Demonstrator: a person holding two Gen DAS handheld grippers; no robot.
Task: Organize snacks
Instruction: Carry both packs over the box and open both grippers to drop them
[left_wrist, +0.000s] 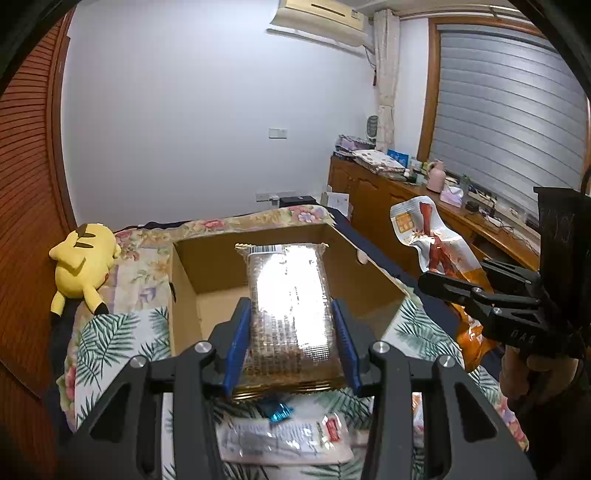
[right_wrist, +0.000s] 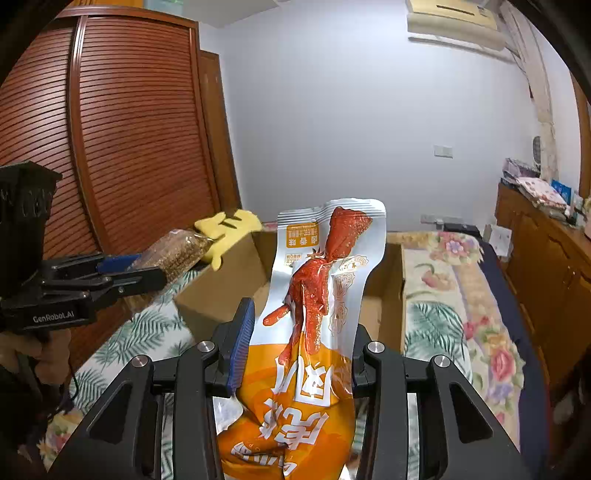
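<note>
My left gripper (left_wrist: 291, 317) is shut on a clear packet of brown grain bars (left_wrist: 290, 310), held flat above the bed just in front of an open cardboard box (left_wrist: 369, 284). My right gripper (right_wrist: 301, 325) is shut on an orange and white snack pouch (right_wrist: 317, 295) printed with a red chicken foot; the pouch stands upright before the same box (right_wrist: 225, 280). In the left wrist view the right gripper (left_wrist: 439, 286) hangs at the right with its pouch (left_wrist: 432, 236). From the right wrist view the left gripper (right_wrist: 147, 269) and its packet (right_wrist: 177, 254) show at the left.
More snack packets (left_wrist: 280, 439) and a small blue wrapper (left_wrist: 277, 410) lie on the leaf-print bedspread (left_wrist: 110, 332) under the left gripper. A yellow plush toy (left_wrist: 83, 266) rests beside the box at left. A wooden sideboard (left_wrist: 388, 192) crowded with items runs along the right.
</note>
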